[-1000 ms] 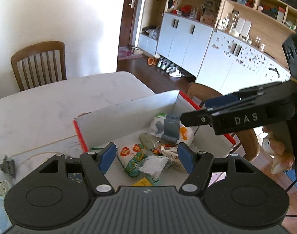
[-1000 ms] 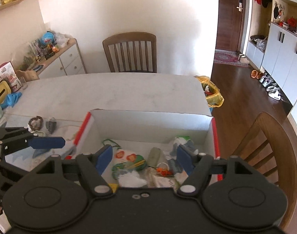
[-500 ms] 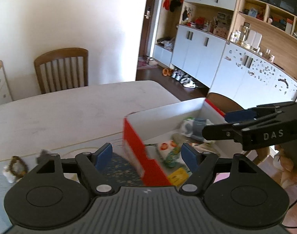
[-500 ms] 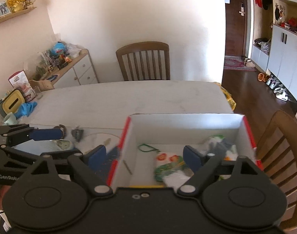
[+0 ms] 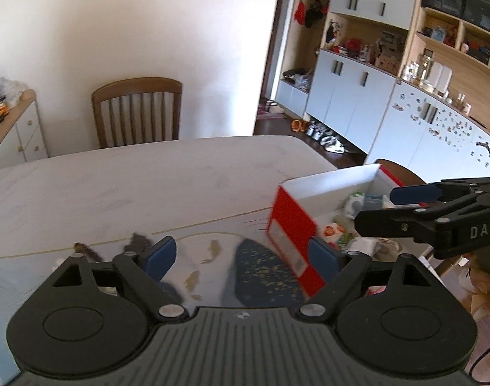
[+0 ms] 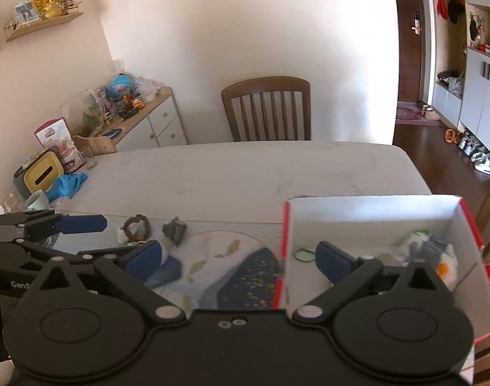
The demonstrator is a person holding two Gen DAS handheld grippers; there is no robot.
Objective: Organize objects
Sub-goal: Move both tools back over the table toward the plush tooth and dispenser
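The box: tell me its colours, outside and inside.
Box: red outside, white inside; clearest in the left wrist view.

Box point(image 6: 370, 206) on counter point(image 6: 245, 173), ahead-right of right tool point(image 6: 241, 257); right finger over box interior, left finger outside it. Small packets point(image 6: 438, 251) and loop of band point(image 6: 303, 254) inside box. Mat point(image 6: 232, 257) on counter directly ahead of right tool, left of box, touching box wall. Two small clumps point(image 6: 155, 228) on counter beyond mat, ahead-left. Left tool point(image 6: 93, 241) left of right tool, over mat edge. Chair point(image 6: 267, 109) behind counter, far side. Sideboard point(image 6: 148, 119) far left.
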